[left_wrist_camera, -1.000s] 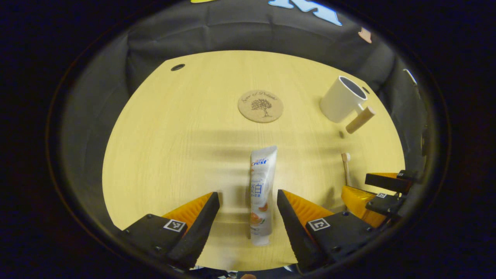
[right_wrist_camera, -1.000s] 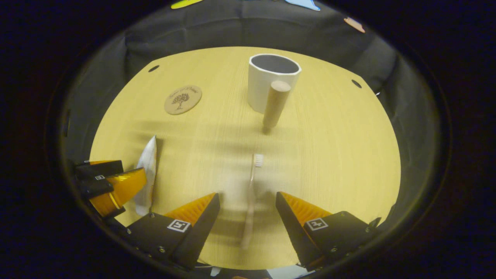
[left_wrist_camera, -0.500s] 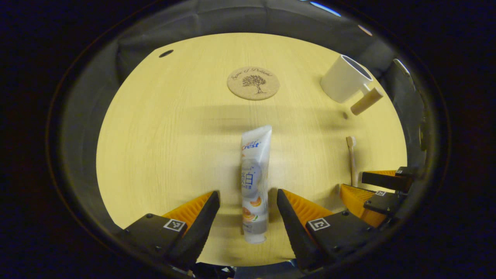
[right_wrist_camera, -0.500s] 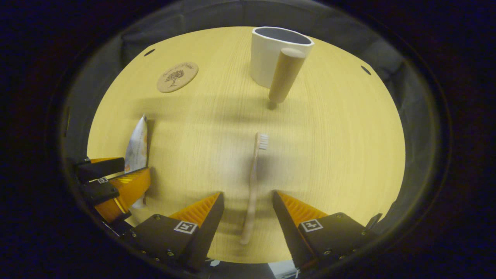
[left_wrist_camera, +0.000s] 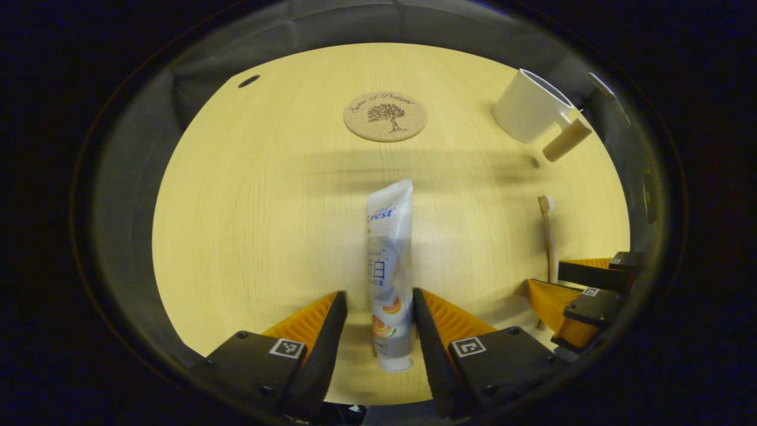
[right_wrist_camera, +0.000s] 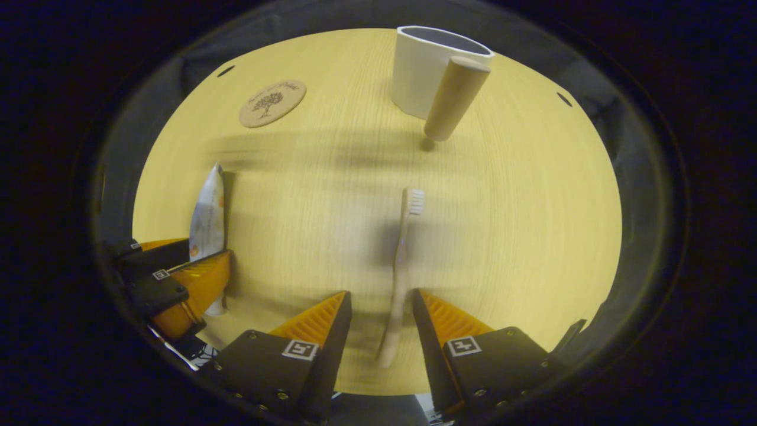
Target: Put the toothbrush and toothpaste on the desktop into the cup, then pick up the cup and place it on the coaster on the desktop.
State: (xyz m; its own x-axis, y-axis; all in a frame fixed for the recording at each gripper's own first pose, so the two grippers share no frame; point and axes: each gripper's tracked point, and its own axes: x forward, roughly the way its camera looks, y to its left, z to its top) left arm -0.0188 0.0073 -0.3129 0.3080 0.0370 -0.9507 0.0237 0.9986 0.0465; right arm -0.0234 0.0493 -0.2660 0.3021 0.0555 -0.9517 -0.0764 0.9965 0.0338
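A white toothpaste tube (left_wrist_camera: 387, 254) lies flat on the wooden table (left_wrist_camera: 248, 207), its cap end between the fingers of my left gripper (left_wrist_camera: 379, 293). The jaws stand narrowly open around the tube; the right finger is close against it and a gap shows on the left. A wooden toothbrush (right_wrist_camera: 402, 260) lies with its handle between the open fingers of my right gripper (right_wrist_camera: 381, 293), bristles pointing away. The white cup (right_wrist_camera: 423, 71) with a wooden handle (right_wrist_camera: 455, 97) stands upright beyond the brush. The cork coaster (left_wrist_camera: 385, 116) lies bare at the far middle.
The left gripper (right_wrist_camera: 177, 284) works at the table's left, the right gripper (left_wrist_camera: 582, 290) at its right, about a hand's width apart. Small cable holes (left_wrist_camera: 249, 81) mark the far corners. Black cloth walls surround the table.
Both grippers have moved down and forward over their objects. The fingers of each have narrowed around the toothpaste and the toothbrush. The objects lie where they were.
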